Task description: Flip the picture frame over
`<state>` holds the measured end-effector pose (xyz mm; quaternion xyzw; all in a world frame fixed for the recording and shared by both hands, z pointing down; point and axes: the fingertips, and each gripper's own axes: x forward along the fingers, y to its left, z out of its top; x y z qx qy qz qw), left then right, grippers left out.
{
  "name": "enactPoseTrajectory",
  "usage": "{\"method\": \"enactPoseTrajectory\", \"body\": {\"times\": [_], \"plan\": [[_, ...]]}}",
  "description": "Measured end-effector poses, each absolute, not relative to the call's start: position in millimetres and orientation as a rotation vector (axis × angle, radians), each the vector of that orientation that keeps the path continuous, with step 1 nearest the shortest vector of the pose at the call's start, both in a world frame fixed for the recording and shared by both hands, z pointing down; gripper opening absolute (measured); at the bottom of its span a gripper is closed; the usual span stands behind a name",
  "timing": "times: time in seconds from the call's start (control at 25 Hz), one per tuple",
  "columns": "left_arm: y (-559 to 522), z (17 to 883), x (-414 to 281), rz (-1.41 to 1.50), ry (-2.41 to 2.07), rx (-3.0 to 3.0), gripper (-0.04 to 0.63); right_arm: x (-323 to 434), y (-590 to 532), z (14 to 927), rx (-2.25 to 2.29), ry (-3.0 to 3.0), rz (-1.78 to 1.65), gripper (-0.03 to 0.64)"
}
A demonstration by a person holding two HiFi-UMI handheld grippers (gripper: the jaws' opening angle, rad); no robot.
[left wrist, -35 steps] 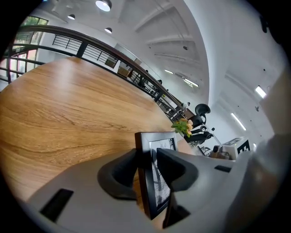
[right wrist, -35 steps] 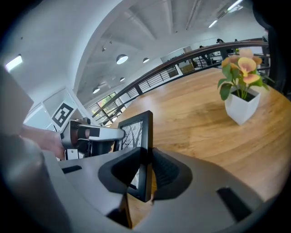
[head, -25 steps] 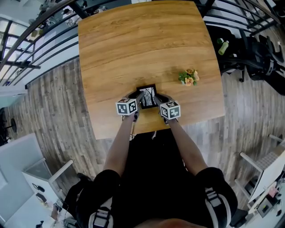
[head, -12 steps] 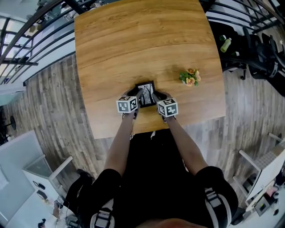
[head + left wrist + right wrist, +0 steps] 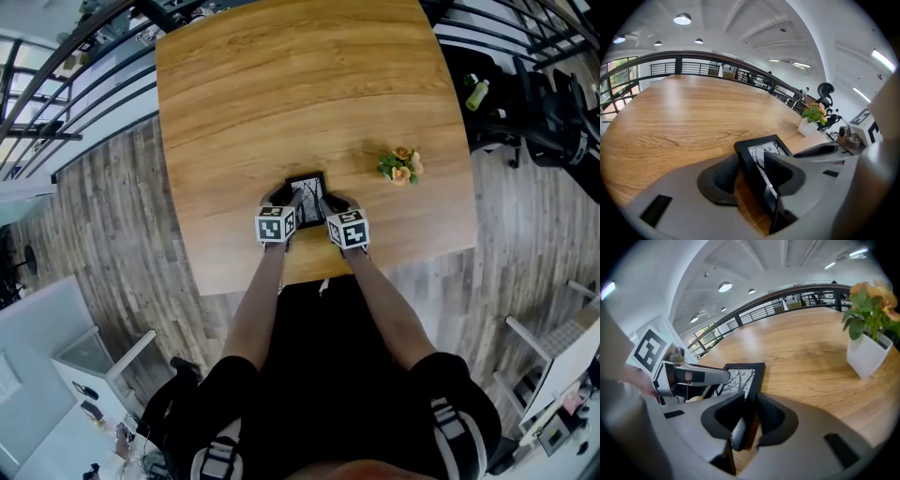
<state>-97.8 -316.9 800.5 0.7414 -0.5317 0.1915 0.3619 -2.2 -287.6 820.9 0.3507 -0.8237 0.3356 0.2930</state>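
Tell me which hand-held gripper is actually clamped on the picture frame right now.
The right hand-held gripper: its pads pinch the picture frame's edge. The left hand-held gripper's jaws have just been opening; the frame stands between them with a gap showing.

Left tool (image 5: 752, 174) jaws just opening, black picture frame (image 5: 758, 149) edge between them, wooden table (image 5: 684, 117), potted plant (image 5: 813, 118) beyond

A light wooden table (image 5: 281, 84) with rounded corners stood on a grey plank floor (image 5: 103, 225). Black railings (image 5: 56, 70) curved around its far side. Black office chairs (image 5: 553, 122) sat to the right, and white cabinets (image 5: 42, 323) at the lower left. Round lamps (image 5: 682, 18) glowed in the white ceiling (image 5: 754, 28).
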Motion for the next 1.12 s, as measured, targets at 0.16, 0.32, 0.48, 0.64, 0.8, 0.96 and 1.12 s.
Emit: {"method": "enactPoseTrajectory", "body": {"times": [0.16, 0.32, 0.48, 0.64, 0.8, 0.96, 1.12], "plan": [[-317.6, 801.1, -97.1, 0.526, -1.389, 1.916, 0.183, -2.2, -288.5, 820.8, 0.934, -2.191, 0.876, 0.097], [-318.0, 801.8, -95.5, 0.58, -1.406, 1.928, 0.183, -2.8, -288.8, 820.3, 0.936, -2.183, 0.833, 0.1], [-318.9, 803.3, -94.8, 0.602, -1.423, 1.936, 0.183, -3.1, -289.2, 820.6, 0.938, -2.179, 0.813, 0.101], [-319.4, 801.9, -94.4, 0.642, -1.441, 1.97, 0.187, -2.9, -289.4, 819.3, 0.942, -2.187, 0.829, 0.1], [-317.6, 801.3, -95.7, 0.659, -1.437, 1.993, 0.192, -2.7, -288.3, 818.2, 0.947, -2.189, 0.829, 0.108], [-320.9, 794.8, -99.5, 0.633, -1.464, 2.001, 0.19, 1.5, -290.7, 815.0, 0.954, -2.19, 0.793, 0.114], [-323.5, 787.7, -100.5, 0.607, -1.469, 2.023, 0.19, 7.1, -292.2, 812.5, 0.969, -2.188, 0.791, 0.118]]}}
